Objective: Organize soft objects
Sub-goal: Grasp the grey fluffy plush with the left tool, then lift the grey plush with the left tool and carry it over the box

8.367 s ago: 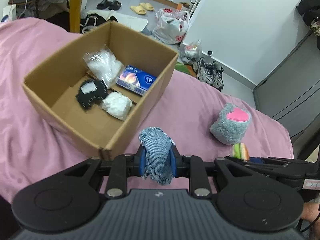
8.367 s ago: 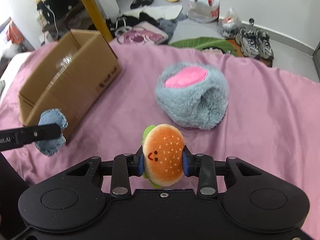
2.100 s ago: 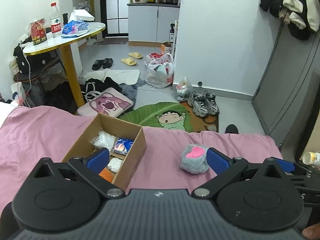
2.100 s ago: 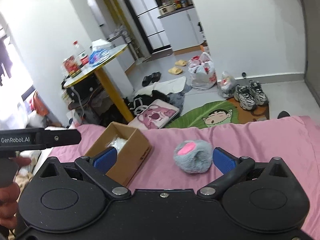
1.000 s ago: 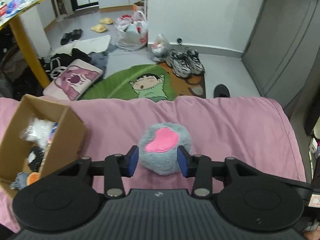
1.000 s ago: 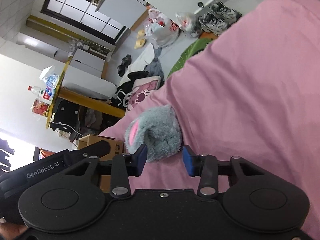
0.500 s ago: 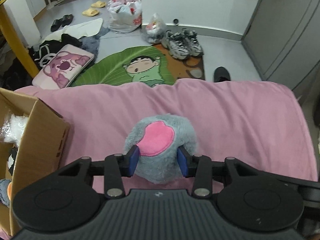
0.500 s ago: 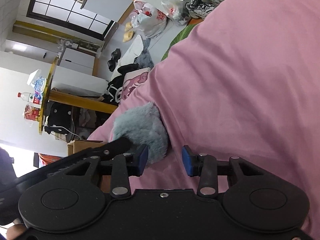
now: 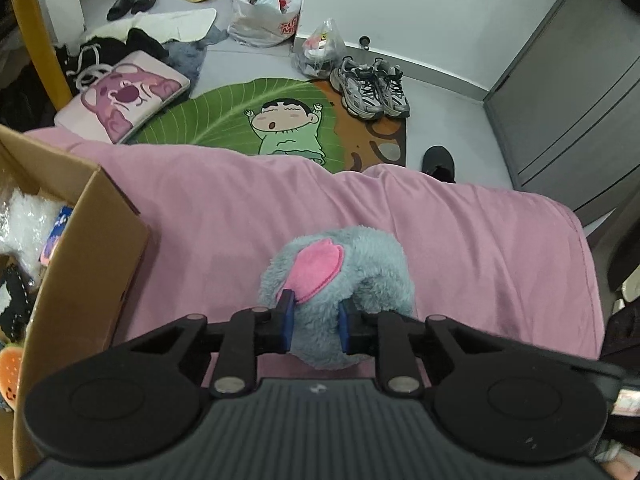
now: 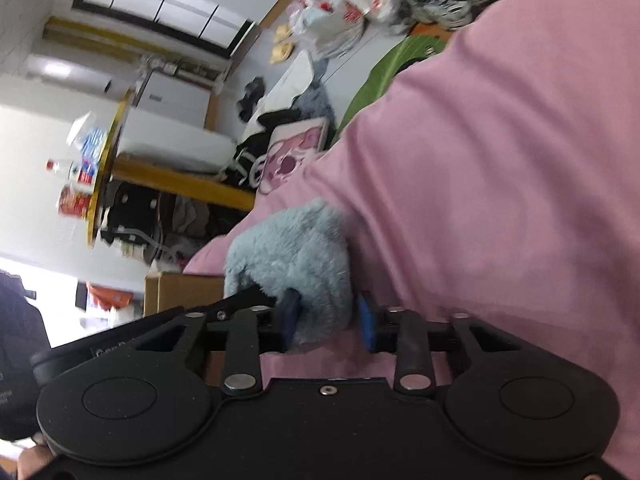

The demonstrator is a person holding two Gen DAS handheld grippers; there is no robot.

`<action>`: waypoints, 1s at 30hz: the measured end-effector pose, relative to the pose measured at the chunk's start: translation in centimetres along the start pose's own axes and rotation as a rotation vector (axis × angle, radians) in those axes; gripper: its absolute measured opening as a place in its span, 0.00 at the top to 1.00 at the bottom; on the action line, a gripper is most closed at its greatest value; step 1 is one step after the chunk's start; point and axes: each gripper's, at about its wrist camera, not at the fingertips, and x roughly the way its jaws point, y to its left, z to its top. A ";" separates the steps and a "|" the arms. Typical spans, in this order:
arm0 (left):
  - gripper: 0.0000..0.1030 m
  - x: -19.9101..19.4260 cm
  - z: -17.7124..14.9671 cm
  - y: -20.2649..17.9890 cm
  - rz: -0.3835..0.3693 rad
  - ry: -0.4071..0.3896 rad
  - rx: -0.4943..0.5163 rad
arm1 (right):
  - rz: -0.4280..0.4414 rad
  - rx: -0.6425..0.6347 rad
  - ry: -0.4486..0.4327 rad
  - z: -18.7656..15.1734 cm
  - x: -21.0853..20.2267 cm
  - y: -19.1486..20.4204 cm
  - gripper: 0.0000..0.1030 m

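A grey fluffy plush (image 9: 360,264) with a pink patch lies on the pink bedspread (image 9: 460,240). My left gripper (image 9: 315,324) is shut on its near side, and the fur bulges between the blue pads. In the right wrist view the same plush (image 10: 292,248) sits between the fingers of my right gripper (image 10: 328,322), which has closed onto its lower part from the other side. The left gripper's black finger (image 10: 244,298) reaches in beside it. The cardboard box (image 9: 92,240) stands open at the left, with the burger plush (image 9: 8,376) and white fluffy items inside.
The bed's far edge drops to a floor with a green cartoon mat (image 9: 248,116), sneakers (image 9: 372,88), a pink cushion (image 9: 128,96) and bags. A grey cabinet (image 9: 568,100) stands at the right. A yellow-legged table (image 10: 108,160) is behind the box (image 10: 180,292).
Both grippers have come in around the grey plush and narrowed onto it. The plush has tilted, so its pink patch now faces left rather than up.
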 end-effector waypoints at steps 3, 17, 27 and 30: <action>0.81 -0.3 -0.1 0.6 -0.011 0.002 -0.014 | -0.010 -0.049 0.009 -0.3 0.1 0.9 0.86; 0.81 -5.8 -2.2 3.2 -0.077 -0.069 -0.035 | -0.086 -0.211 -0.006 -2.7 -2.8 7.2 0.87; 0.81 -10.4 -3.8 5.6 -0.124 -0.135 -0.057 | -0.152 -0.300 -0.034 -5.3 -4.2 12.6 0.87; 0.81 -11.3 -4.2 6.6 -0.138 -0.151 -0.068 | -0.178 -0.317 -0.040 -6.0 -4.4 13.9 0.87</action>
